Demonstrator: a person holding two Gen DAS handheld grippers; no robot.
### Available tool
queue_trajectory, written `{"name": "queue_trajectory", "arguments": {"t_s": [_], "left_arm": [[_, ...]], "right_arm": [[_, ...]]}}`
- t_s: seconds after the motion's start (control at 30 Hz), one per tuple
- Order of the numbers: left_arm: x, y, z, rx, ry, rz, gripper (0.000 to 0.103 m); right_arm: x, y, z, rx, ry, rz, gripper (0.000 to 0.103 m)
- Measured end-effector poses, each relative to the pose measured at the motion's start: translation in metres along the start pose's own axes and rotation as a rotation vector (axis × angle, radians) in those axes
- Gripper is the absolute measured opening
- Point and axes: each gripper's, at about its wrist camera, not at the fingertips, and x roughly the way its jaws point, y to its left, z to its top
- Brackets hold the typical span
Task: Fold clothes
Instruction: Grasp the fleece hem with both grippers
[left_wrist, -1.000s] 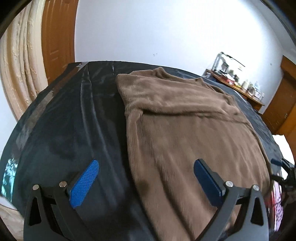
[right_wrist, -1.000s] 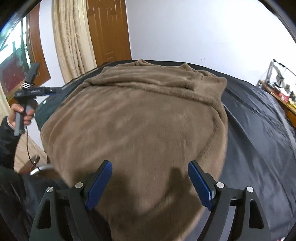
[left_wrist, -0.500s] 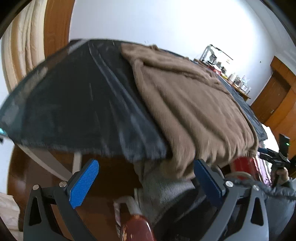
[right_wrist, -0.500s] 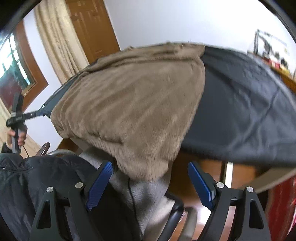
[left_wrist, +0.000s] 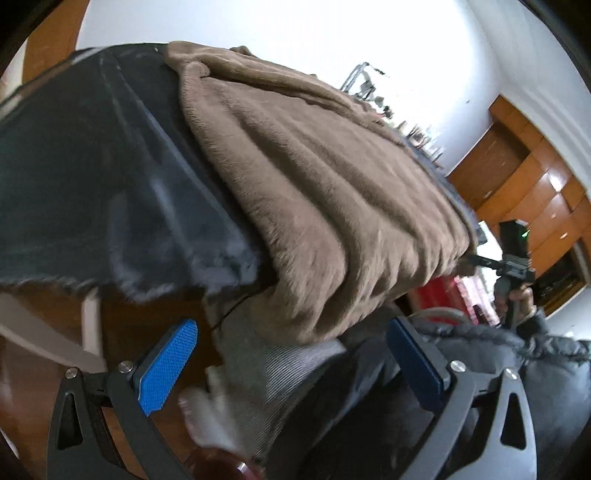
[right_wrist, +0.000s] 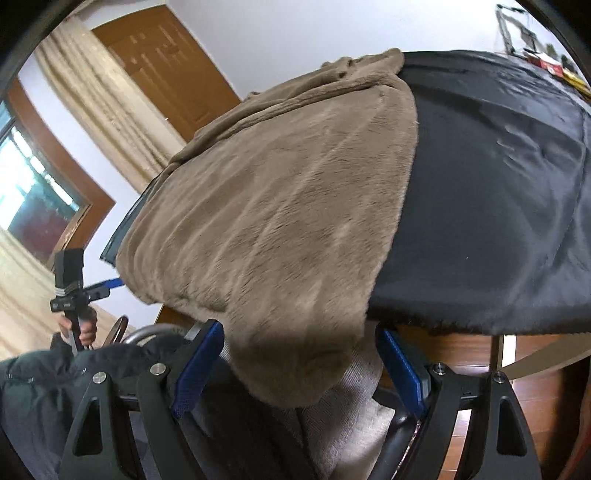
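Observation:
A brown fleecy garment lies spread on a table under a black cloth, its near hem drooping over the table's front edge. My left gripper is open just below that edge, with the hem's left part hanging right above the gap between its blue pads. In the right wrist view the garment hangs a corner down between the fingers of my open right gripper, and the pads stand apart from it. Each gripper also shows in the other's view, held in a hand: the right gripper and the left gripper.
Grey knit cloth and a dark padded jacket on the person fill the space under the table edge. A wooden door, curtains and a window lie left; wooden cabinets and a cluttered shelf lie right.
Both grippers have sunk from above the tabletop to its front edge and tipped. The garment's overhanging hem now sits at their fingertips. The jaws stand as wide as before.

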Motion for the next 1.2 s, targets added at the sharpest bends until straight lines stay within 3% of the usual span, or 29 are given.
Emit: {"name": "queue_trajectory", "arguments": {"t_s": [0.2,0.3,0.33,0.37,0.4,0.57,0.67,0.77,0.93,1.07,1.2], "left_arm": [[0.028,-0.002,0.018,-0.002,0.014,-0.113,0.103],[0.043,-0.005,0.018,-0.014,0.074,-0.138,0.1],[0.048,-0.006,0.018,-0.018,0.096,-0.144,0.084],[0.053,-0.006,0.018,-0.022,0.118,-0.151,0.058],[0.054,-0.008,0.017,-0.025,0.127,-0.153,0.05],[0.052,-0.019,0.012,-0.026,0.149,-0.153,0.026],[0.041,-0.037,0.013,0.016,0.15,-0.115,0.023],[0.012,-0.051,0.022,0.04,0.093,-0.124,0.023],[-0.05,-0.059,0.054,0.023,-0.116,-0.15,0.023],[-0.078,-0.057,0.076,0.002,-0.265,-0.111,0.023],[-0.101,-0.042,0.09,-0.033,-0.377,-0.053,0.019]], "right_arm": [[0.006,0.013,0.002,-0.052,0.003,0.03,0.082],[0.011,0.021,0.003,-0.1,0.017,-0.007,0.042],[0.012,0.022,0.003,-0.113,0.02,-0.012,0.033],[0.013,0.022,0.003,-0.12,0.022,-0.011,0.032],[0.013,0.022,0.002,-0.124,0.024,-0.01,0.031],[0.008,0.026,0.0,-0.147,0.031,0.015,0.024],[-0.001,0.032,0.001,-0.167,0.012,0.067,0.022],[-0.023,0.035,0.007,-0.153,-0.064,0.17,0.021],[-0.055,0.043,0.027,-0.152,-0.231,0.246,0.021],[-0.066,0.054,0.045,-0.183,-0.334,0.223,0.021],[-0.073,0.069,0.062,-0.213,-0.422,0.103,0.021]]}}
